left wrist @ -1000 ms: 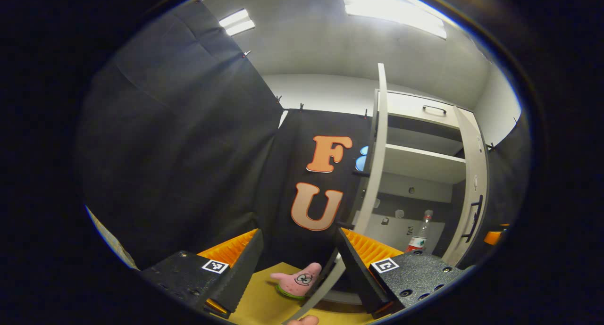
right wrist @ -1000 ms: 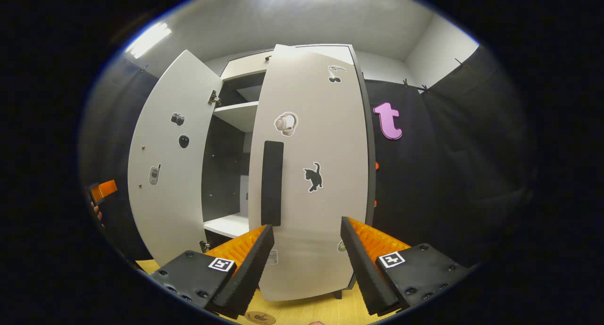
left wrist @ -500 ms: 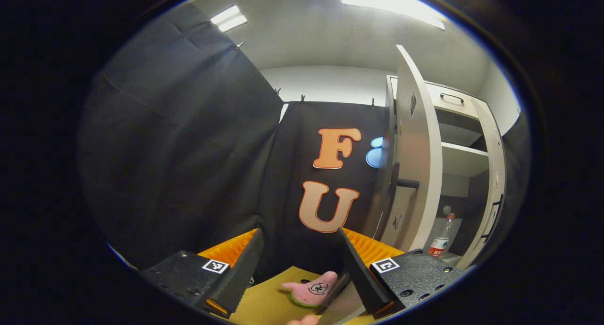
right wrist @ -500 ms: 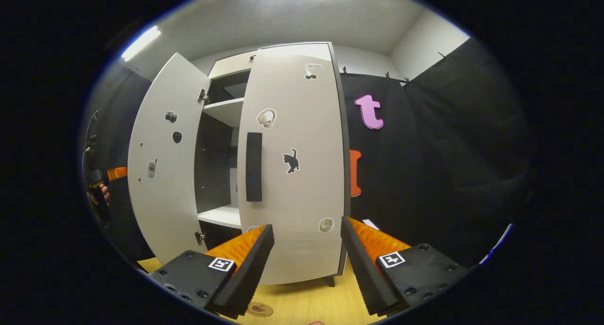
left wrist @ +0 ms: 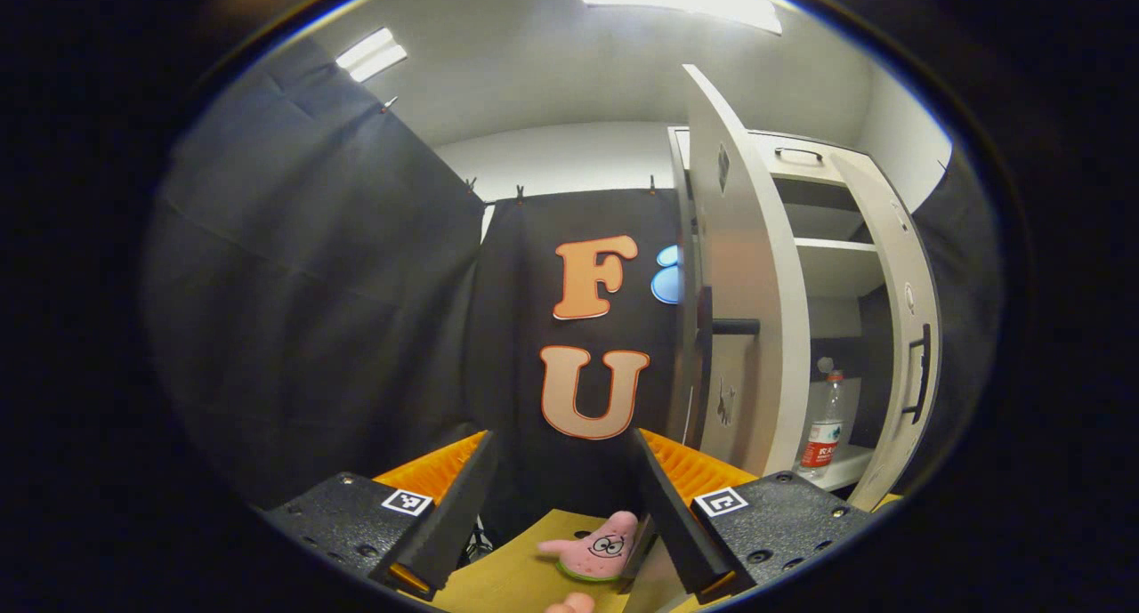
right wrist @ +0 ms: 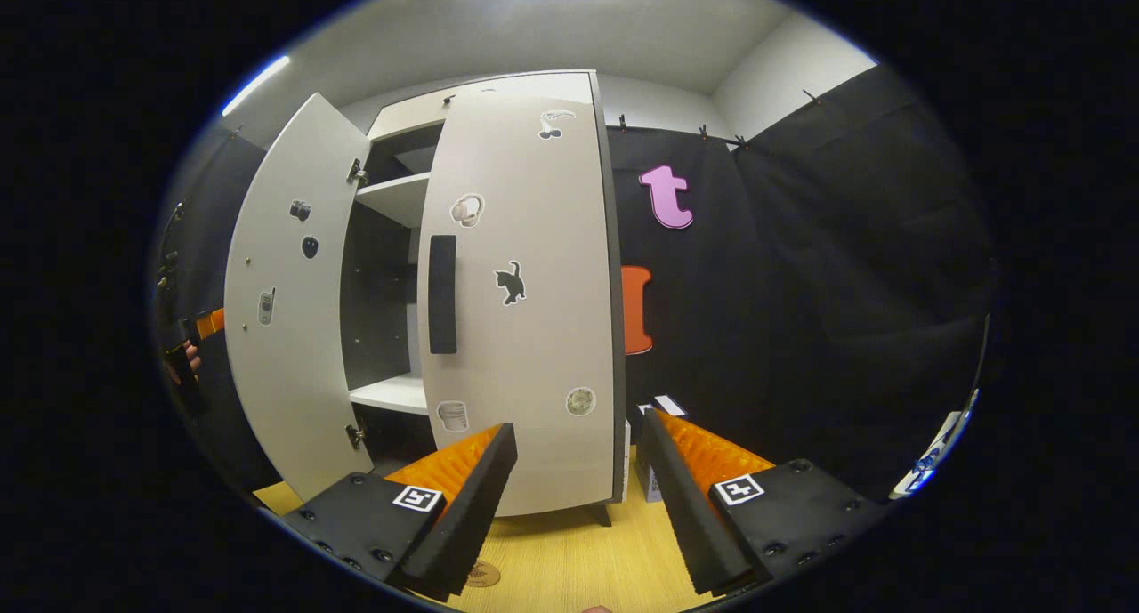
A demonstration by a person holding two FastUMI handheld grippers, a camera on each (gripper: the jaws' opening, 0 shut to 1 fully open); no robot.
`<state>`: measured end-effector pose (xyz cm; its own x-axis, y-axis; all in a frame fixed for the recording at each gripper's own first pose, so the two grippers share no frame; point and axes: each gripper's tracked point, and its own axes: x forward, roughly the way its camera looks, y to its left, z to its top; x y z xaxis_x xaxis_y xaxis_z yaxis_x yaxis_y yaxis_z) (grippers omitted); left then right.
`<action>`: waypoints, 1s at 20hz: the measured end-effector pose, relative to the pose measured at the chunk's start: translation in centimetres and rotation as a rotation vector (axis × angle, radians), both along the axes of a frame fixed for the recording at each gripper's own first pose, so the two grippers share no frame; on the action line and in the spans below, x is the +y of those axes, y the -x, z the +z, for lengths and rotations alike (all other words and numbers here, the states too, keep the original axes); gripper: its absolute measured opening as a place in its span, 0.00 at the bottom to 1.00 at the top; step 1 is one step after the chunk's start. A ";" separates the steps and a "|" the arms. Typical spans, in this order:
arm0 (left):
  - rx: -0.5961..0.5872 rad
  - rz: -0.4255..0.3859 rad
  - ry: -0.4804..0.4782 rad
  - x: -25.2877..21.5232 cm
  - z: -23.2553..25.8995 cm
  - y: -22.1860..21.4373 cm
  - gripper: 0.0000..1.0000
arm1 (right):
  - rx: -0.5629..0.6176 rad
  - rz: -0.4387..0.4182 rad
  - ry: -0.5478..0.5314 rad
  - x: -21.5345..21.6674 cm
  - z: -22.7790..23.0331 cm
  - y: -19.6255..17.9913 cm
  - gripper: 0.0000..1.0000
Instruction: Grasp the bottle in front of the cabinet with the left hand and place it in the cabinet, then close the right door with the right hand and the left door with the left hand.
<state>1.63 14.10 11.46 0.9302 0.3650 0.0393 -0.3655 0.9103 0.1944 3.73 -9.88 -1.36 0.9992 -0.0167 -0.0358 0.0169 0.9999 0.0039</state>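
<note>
The clear bottle (left wrist: 823, 426) with a red label stands upright on the lower shelf inside the white cabinet (left wrist: 836, 266). The left door (left wrist: 752, 310) stands open, just right of and beyond my open left gripper (left wrist: 561, 515), which holds nothing. In the right gripper view the right door (right wrist: 525, 310), with its dark handle (right wrist: 442, 293), is swung almost shut against the cabinet. My right gripper (right wrist: 578, 497) is open and empty, a short way in front of that door's lower part. The left door (right wrist: 285, 328) is open at the left there.
A pink star plush toy (left wrist: 596, 546) lies on the yellow table (left wrist: 507, 577) between my left fingers. A hand holding the other gripper (right wrist: 191, 346) shows far left in the right gripper view. Small boxes (right wrist: 663, 408) sit beside the cabinet's right side.
The right door has swung nearly shut and my right gripper has drawn back from it. My left gripper has shifted, so the left door now shows its face instead of its edge.
</note>
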 end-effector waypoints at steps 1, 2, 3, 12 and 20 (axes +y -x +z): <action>0.001 -0.016 -0.010 -0.8 0.0 -0.1 0.92 | -0.002 0.000 -0.004 0.0 0.1 0.0 0.95; 0.004 -0.031 -0.010 -1.6 0.0 -0.1 0.92 | -0.004 0.000 -0.009 0.0 0.2 -0.1 0.95; 0.005 -0.051 -0.003 -2.5 -0.2 -0.3 0.92 | -0.005 -0.001 -0.011 -0.1 0.2 -0.1 0.95; 0.039 -0.268 0.084 -10.8 -2.3 -3.4 0.87 | -0.008 -0.059 0.003 -1.8 0.7 1.1 0.95; 0.010 -0.418 0.130 -16.6 -1.9 -6.6 0.94 | -0.010 -0.103 0.008 -2.8 1.1 2.6 0.95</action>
<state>8.25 -2.49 9.57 0.9991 -0.0420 0.0082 0.0413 0.9967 0.0701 1.15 -12.72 -0.27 0.9925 -0.1199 -0.0249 0.1199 0.9928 -0.0034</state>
